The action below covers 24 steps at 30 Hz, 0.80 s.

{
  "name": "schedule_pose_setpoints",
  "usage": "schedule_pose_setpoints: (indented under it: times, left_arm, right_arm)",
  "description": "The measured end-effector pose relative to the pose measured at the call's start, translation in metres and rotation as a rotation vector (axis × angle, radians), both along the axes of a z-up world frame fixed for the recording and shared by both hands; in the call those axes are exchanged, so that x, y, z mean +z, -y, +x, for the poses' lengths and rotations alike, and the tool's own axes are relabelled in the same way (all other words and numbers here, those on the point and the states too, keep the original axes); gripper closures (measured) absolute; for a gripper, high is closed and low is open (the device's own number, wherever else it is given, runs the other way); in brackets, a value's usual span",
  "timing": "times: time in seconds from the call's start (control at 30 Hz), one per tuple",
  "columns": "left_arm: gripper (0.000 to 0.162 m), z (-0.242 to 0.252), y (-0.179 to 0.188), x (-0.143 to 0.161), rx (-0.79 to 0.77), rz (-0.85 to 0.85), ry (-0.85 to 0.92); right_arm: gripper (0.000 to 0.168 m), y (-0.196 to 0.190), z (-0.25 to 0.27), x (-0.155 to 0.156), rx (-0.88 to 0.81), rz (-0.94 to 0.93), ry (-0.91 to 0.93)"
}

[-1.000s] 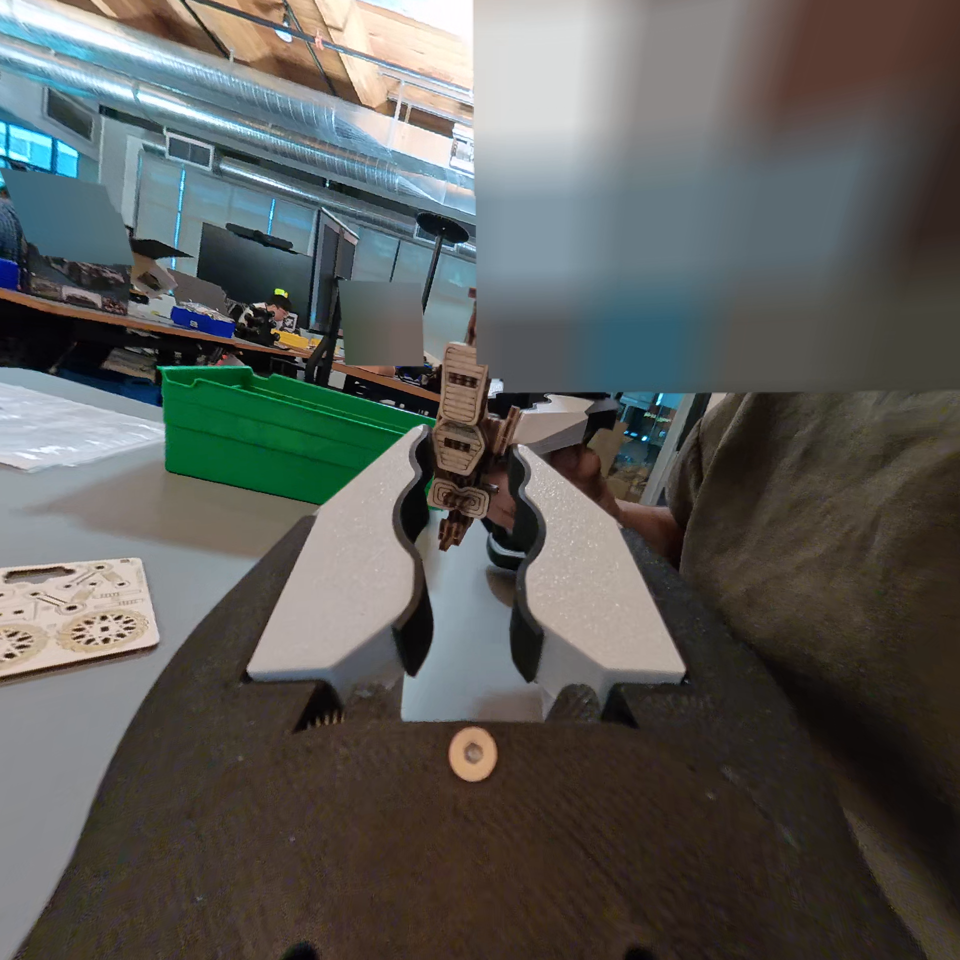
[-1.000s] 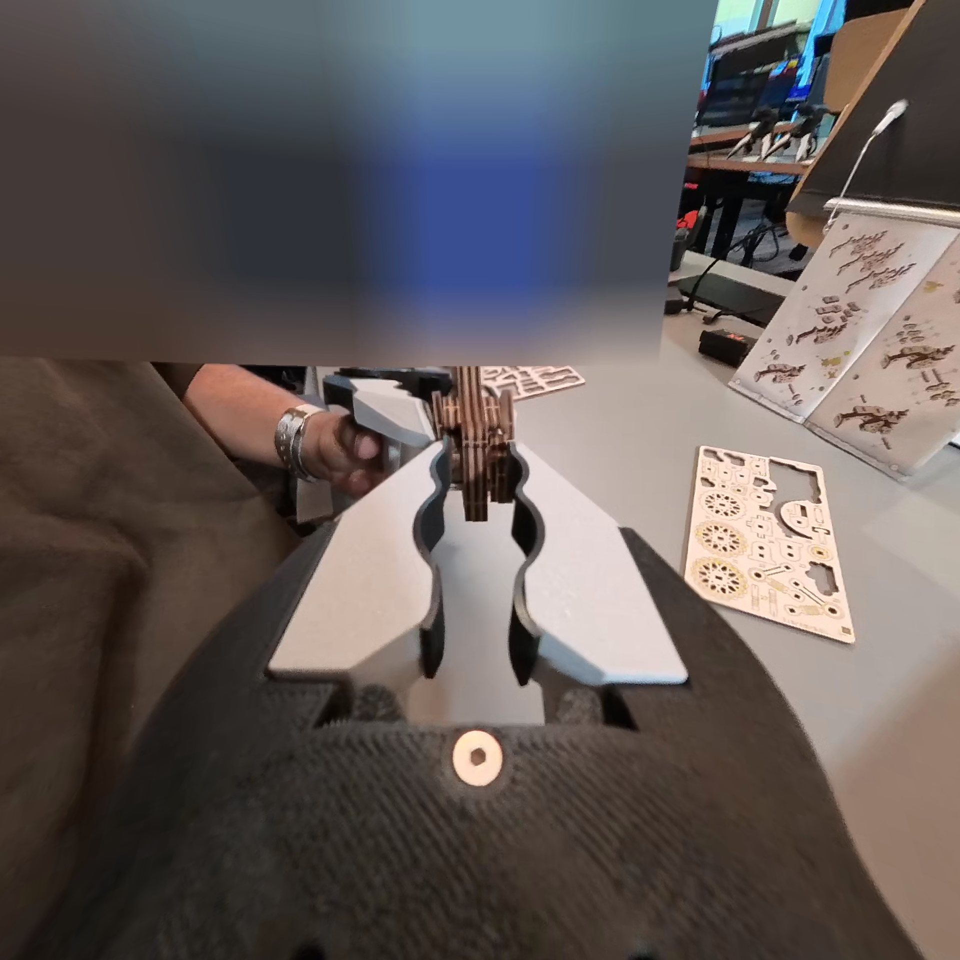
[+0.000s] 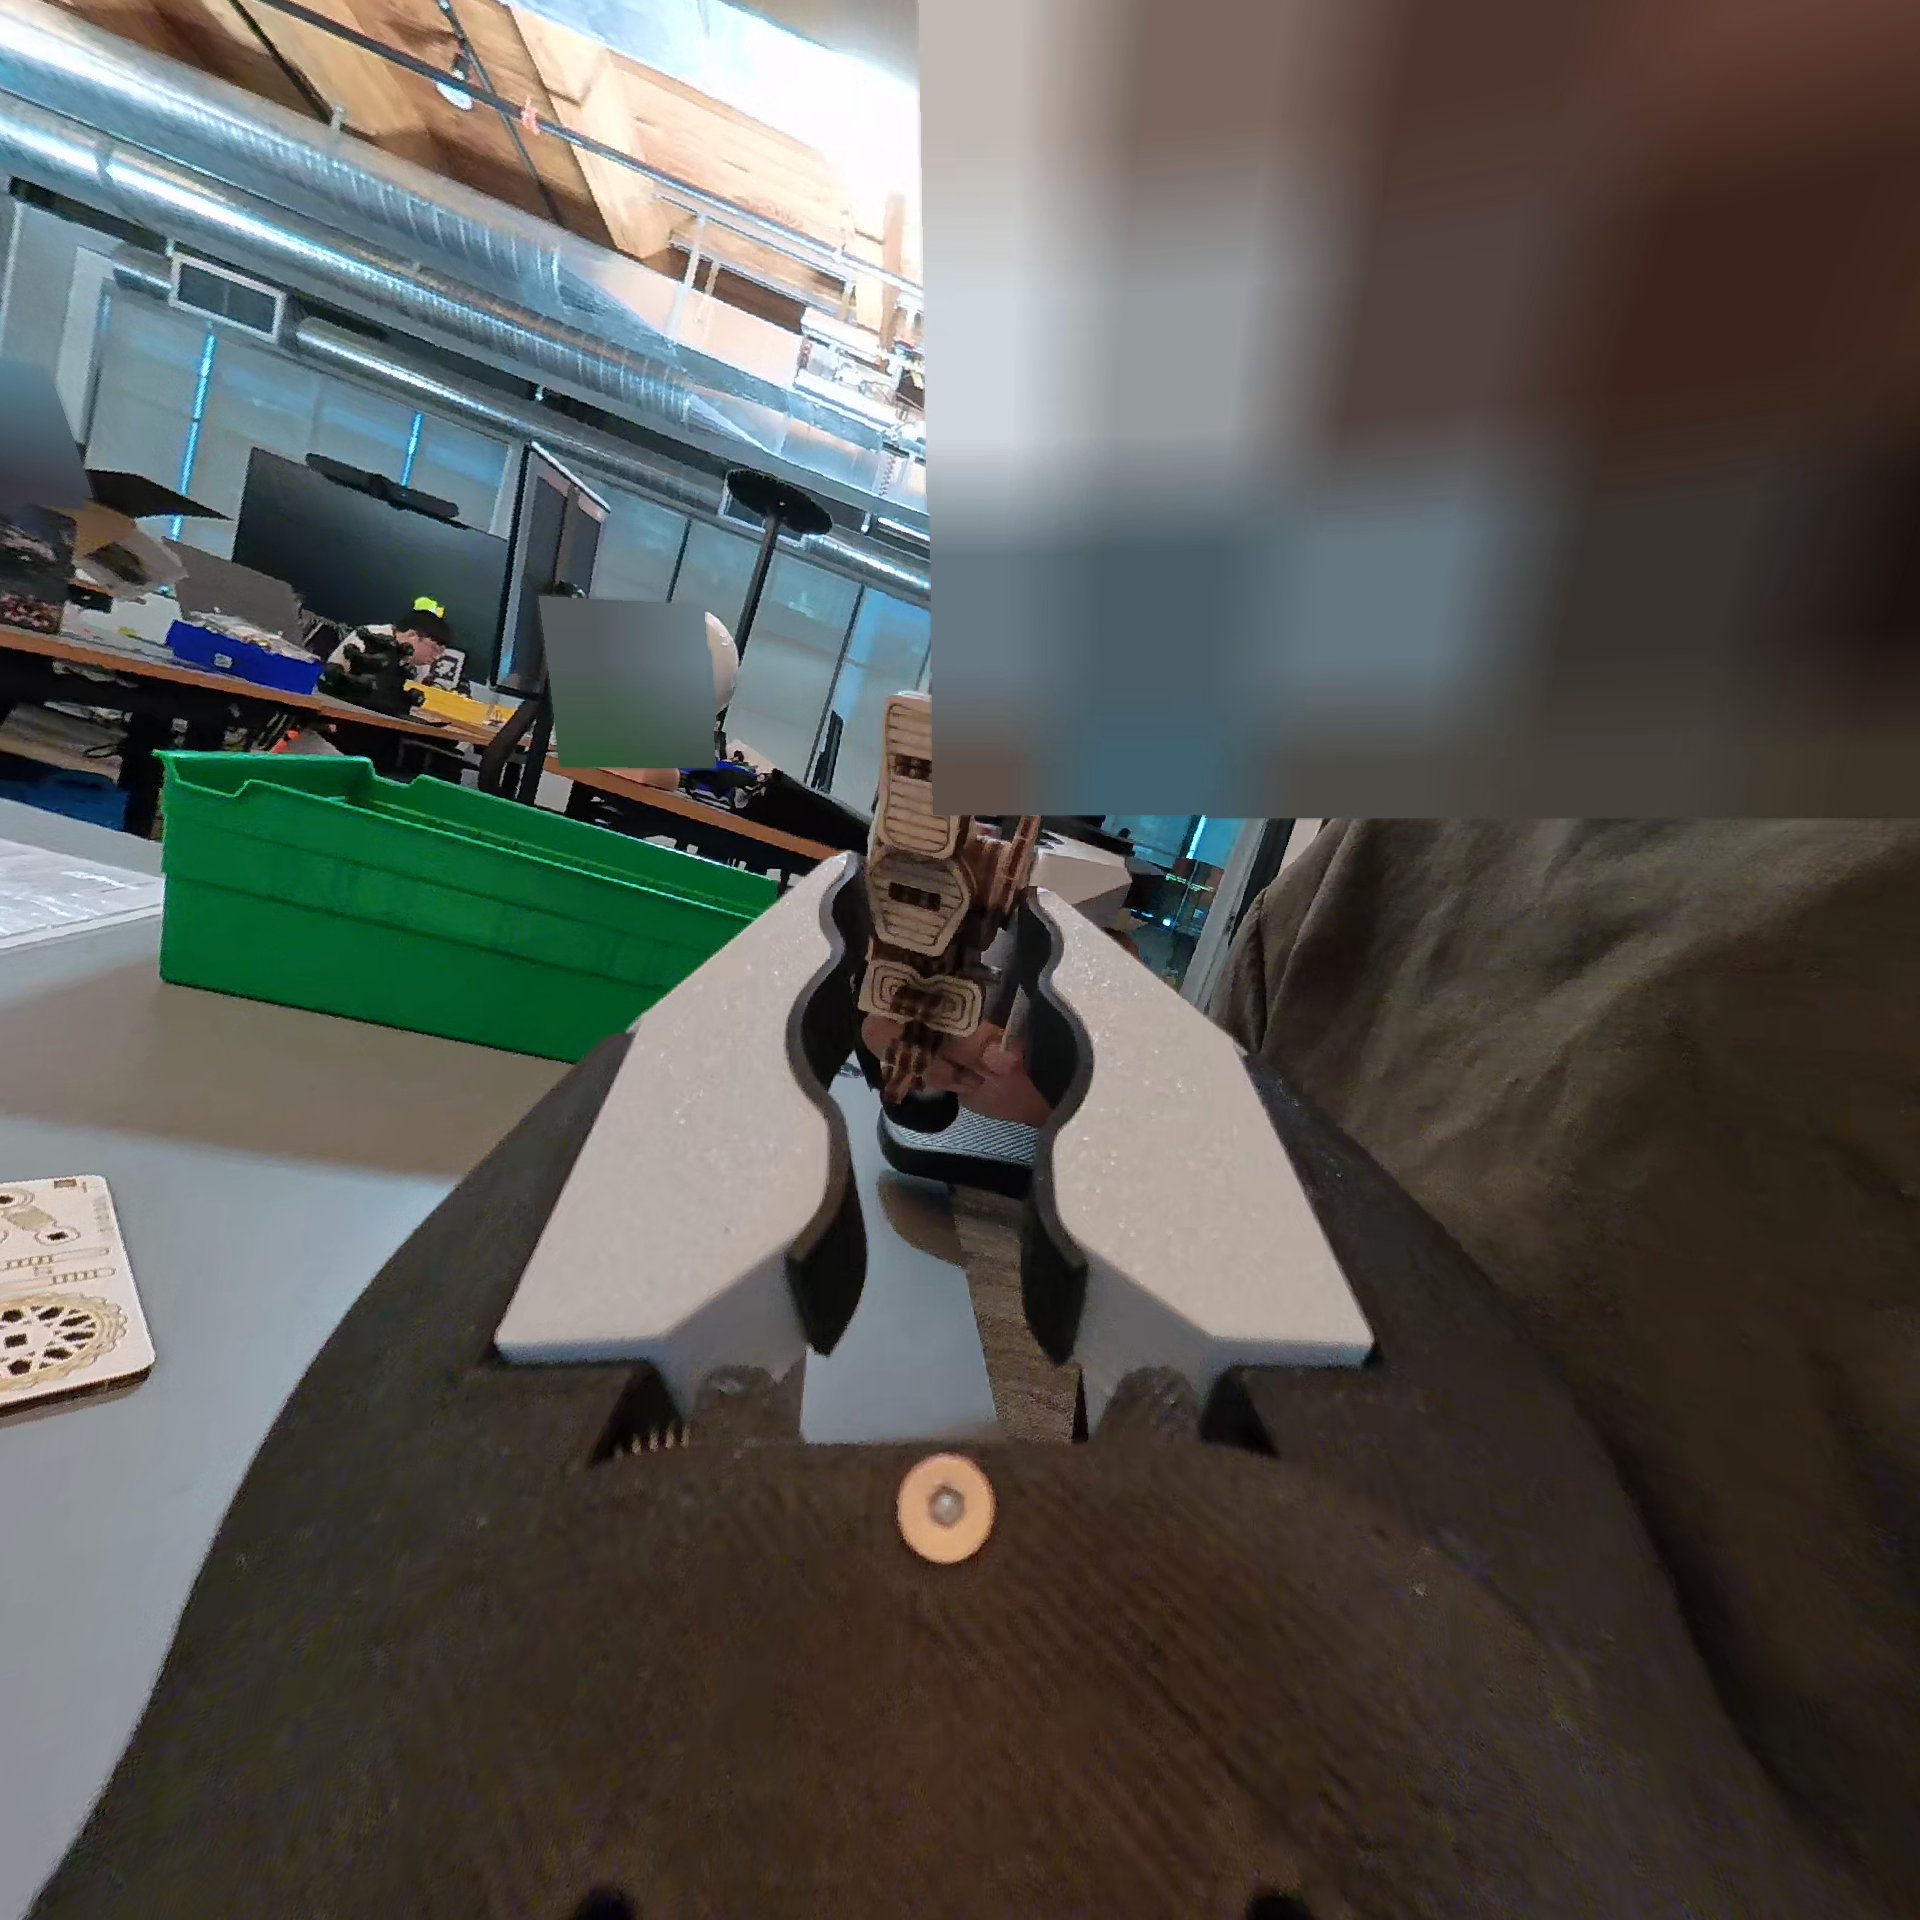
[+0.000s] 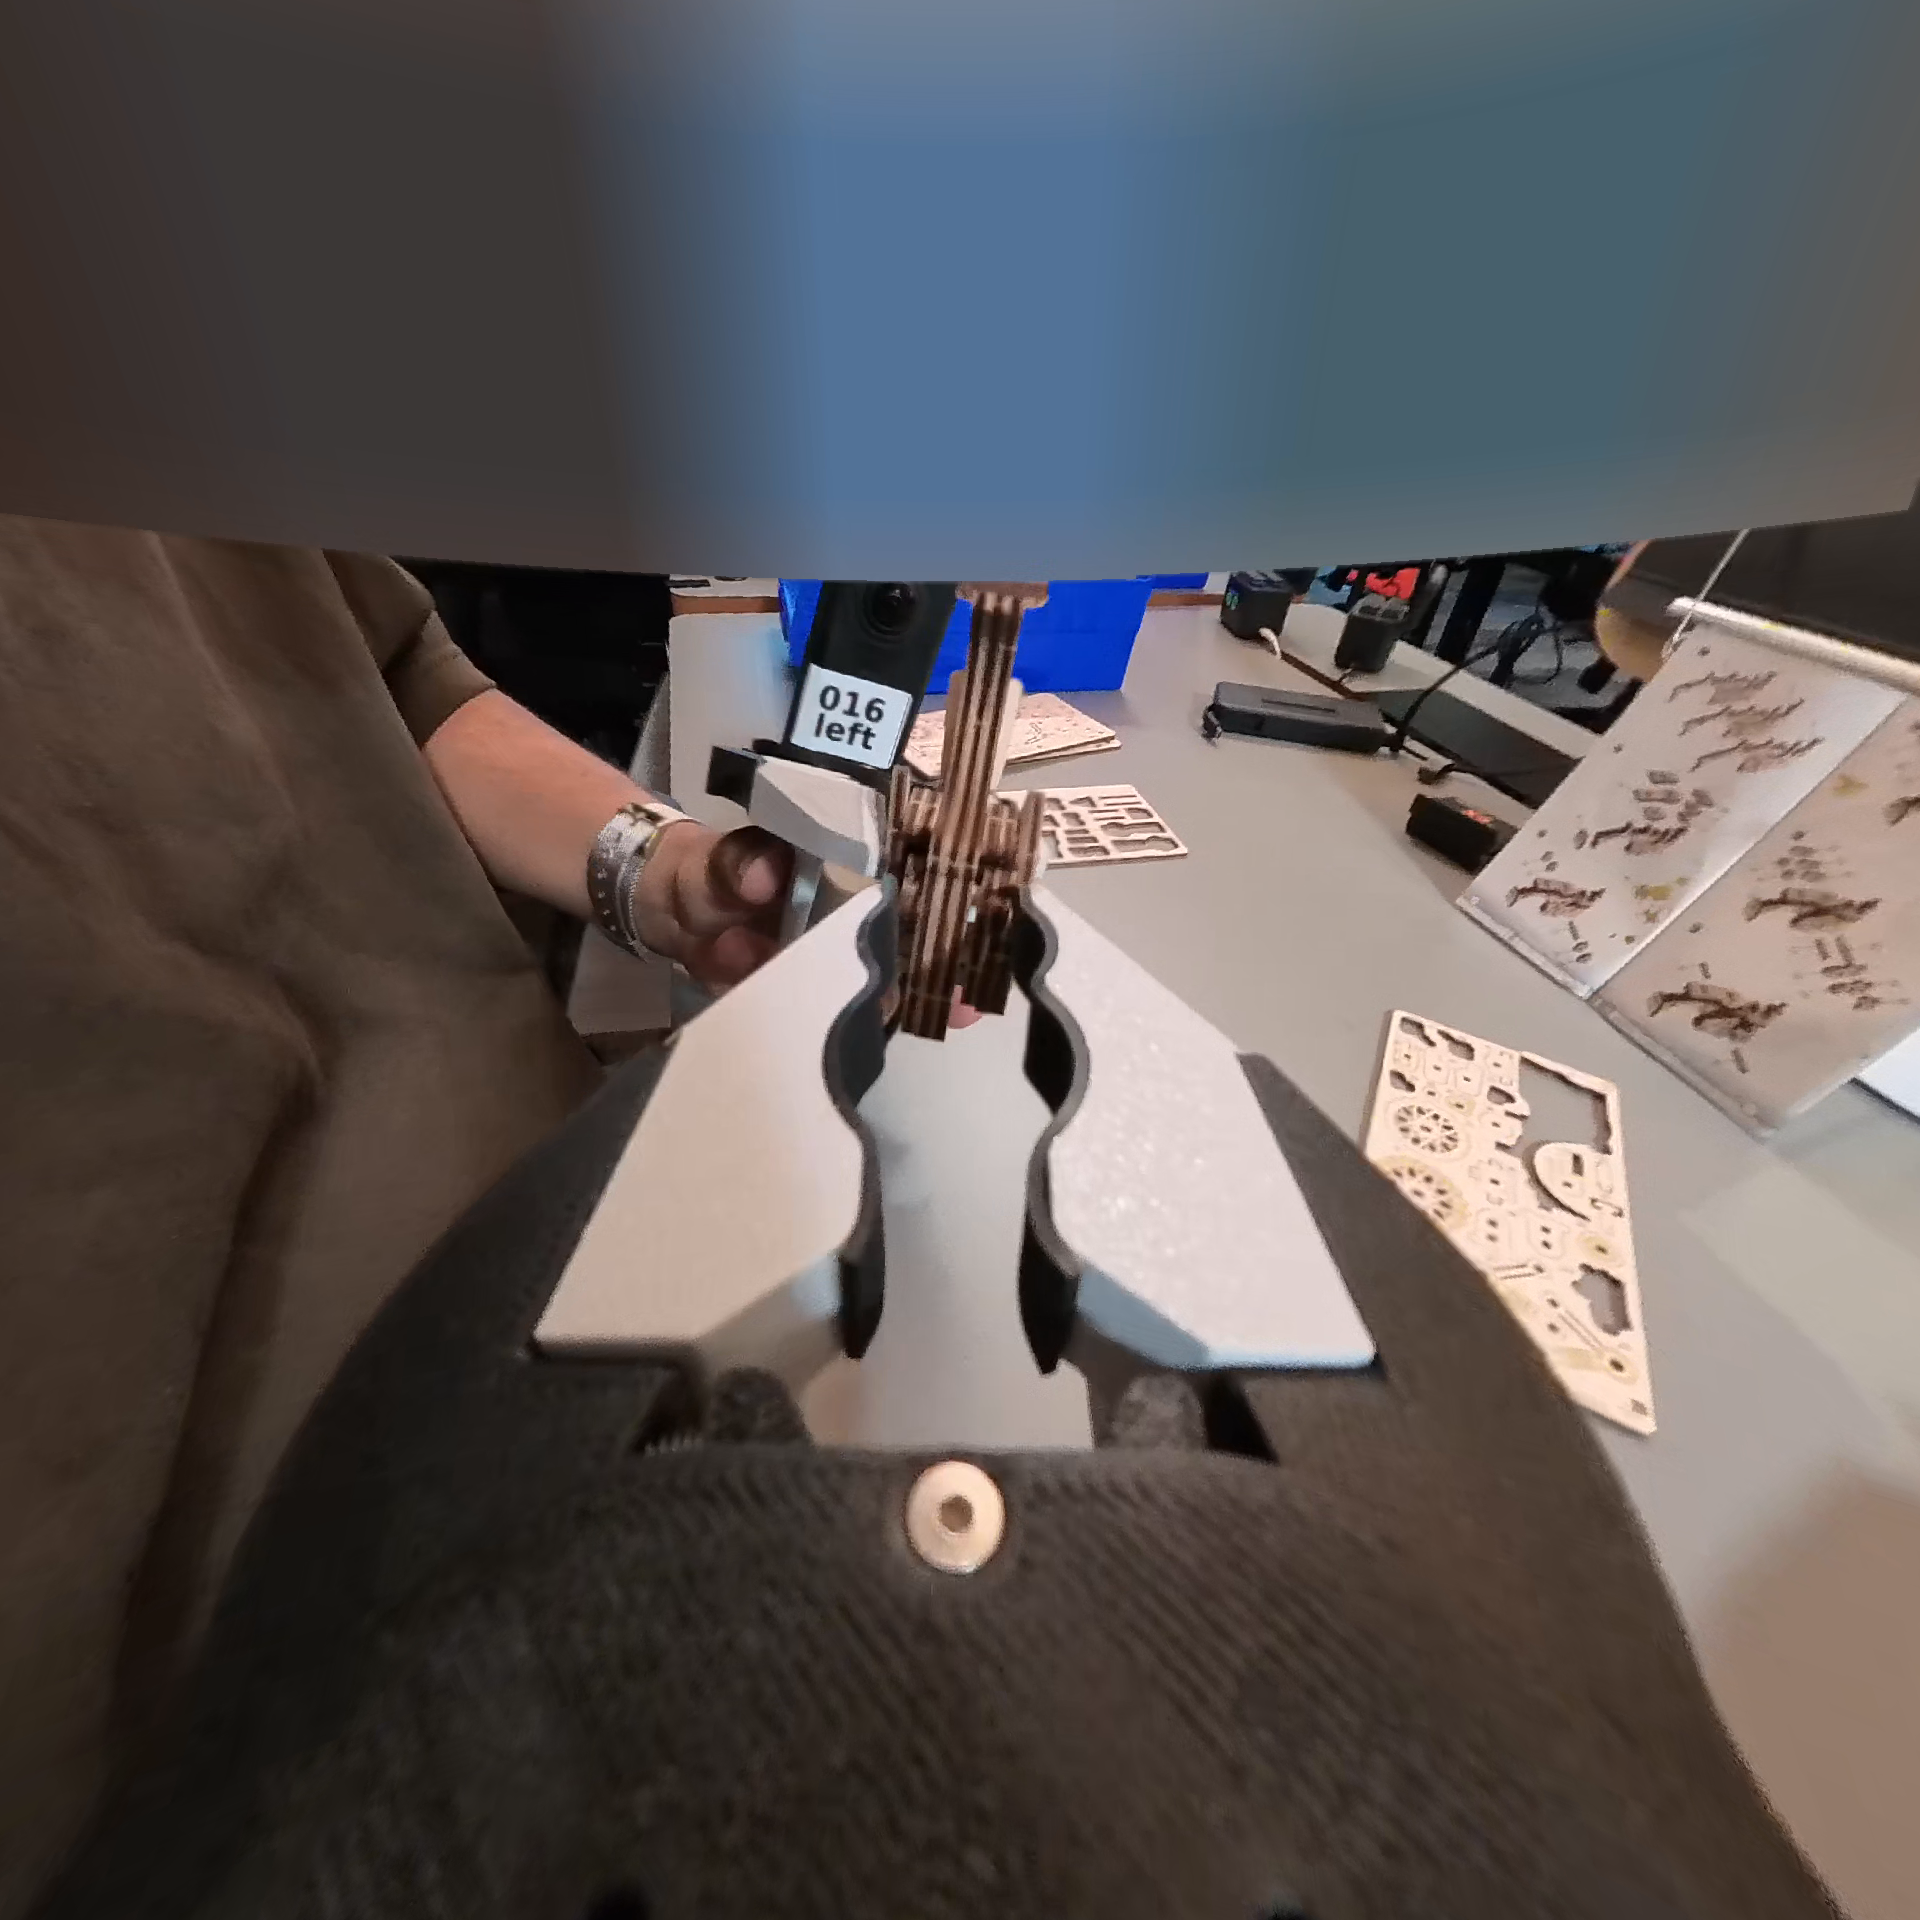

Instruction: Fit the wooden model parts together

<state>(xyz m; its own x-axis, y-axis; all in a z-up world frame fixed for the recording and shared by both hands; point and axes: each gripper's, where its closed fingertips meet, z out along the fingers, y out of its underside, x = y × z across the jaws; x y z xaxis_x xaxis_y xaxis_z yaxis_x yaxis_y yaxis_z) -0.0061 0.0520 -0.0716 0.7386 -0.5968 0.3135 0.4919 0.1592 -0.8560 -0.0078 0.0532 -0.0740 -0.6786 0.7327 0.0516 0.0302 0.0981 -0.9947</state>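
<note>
The wooden model (image 3: 920, 914) stood upright in the air above the counter (image 4: 1278, 935), its long axis vertical, pinched from opposite sides by the left gripper (image 3: 940, 925) and the right gripper (image 4: 956, 935). Both grippers' fingers were clamped on it, equally near. Its top was lost behind blur, and the joint was hard to make out.
</note>
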Motion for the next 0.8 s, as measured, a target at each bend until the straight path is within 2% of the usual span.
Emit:
schedule_pose_setpoints:
  times: [0.43, 0.6, 0.7, 0.8]
  left_arm:
    - [0.134, 0.011, 0.013, 0.008, -0.047, 0.085, -0.08]
    - [0.135, 0.017, 0.018, 0.014, -0.092, 0.114, -0.056]
    - [0.136, 0.015, 0.016, 0.012, -0.077, 0.094, -0.059]
    - [0.135, 0.015, 0.016, 0.013, -0.08, 0.093, -0.053]
  right_arm:
    - [0.149, 0.013, 0.011, 0.009, 0.015, 0.026, -0.033]
    - [0.15, 0.02, 0.015, 0.011, 0.074, -0.078, 0.026]
    - [0.15, 0.018, 0.012, 0.008, 0.032, 0.016, 0.015]
    - [0.15, 0.017, 0.012, 0.009, 0.027, 0.024, 0.024]
